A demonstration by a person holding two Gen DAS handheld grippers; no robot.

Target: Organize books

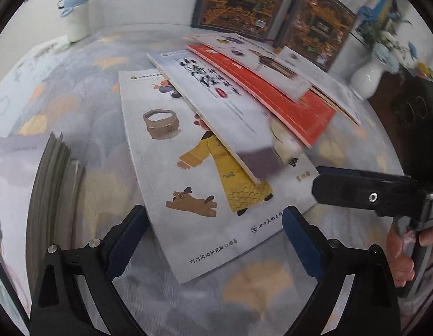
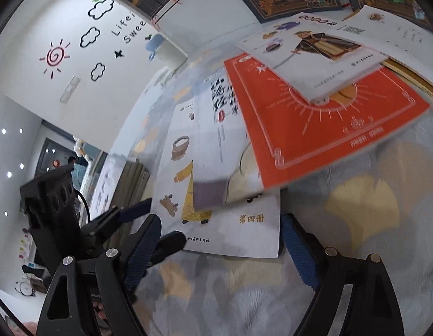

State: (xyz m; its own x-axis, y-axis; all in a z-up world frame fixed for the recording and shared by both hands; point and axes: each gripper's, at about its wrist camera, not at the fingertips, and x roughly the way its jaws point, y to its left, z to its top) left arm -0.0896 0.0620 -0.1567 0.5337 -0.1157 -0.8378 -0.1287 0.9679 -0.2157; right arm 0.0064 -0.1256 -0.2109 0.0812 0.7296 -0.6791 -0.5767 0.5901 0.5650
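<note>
Several thin books lie fanned over one another on the table. Nearest is a white book with a yellow-robed figure (image 1: 188, 168) (image 2: 252, 224). A grey book with black brush lettering (image 1: 216, 92) (image 2: 216, 140) overlaps it, then a red book (image 1: 286, 103) (image 2: 314, 128), then a white book with a dark-robed figure (image 1: 275, 64) (image 2: 314, 53) on top. My left gripper (image 1: 213, 240) (image 2: 163, 221) hangs open over the nearest book's lower corner. My right gripper (image 2: 220, 249) (image 1: 322, 184) stands open at that book's near edge, its pads apart from it.
A stack of books (image 1: 48, 182) stands at the left. Dark ornate books (image 1: 238, 0) lean upright at the back. A white vase (image 1: 367, 75) is at the right and a white cup (image 1: 76, 14) at the far left. The leaf-patterned tablecloth (image 1: 258, 285) shows in front.
</note>
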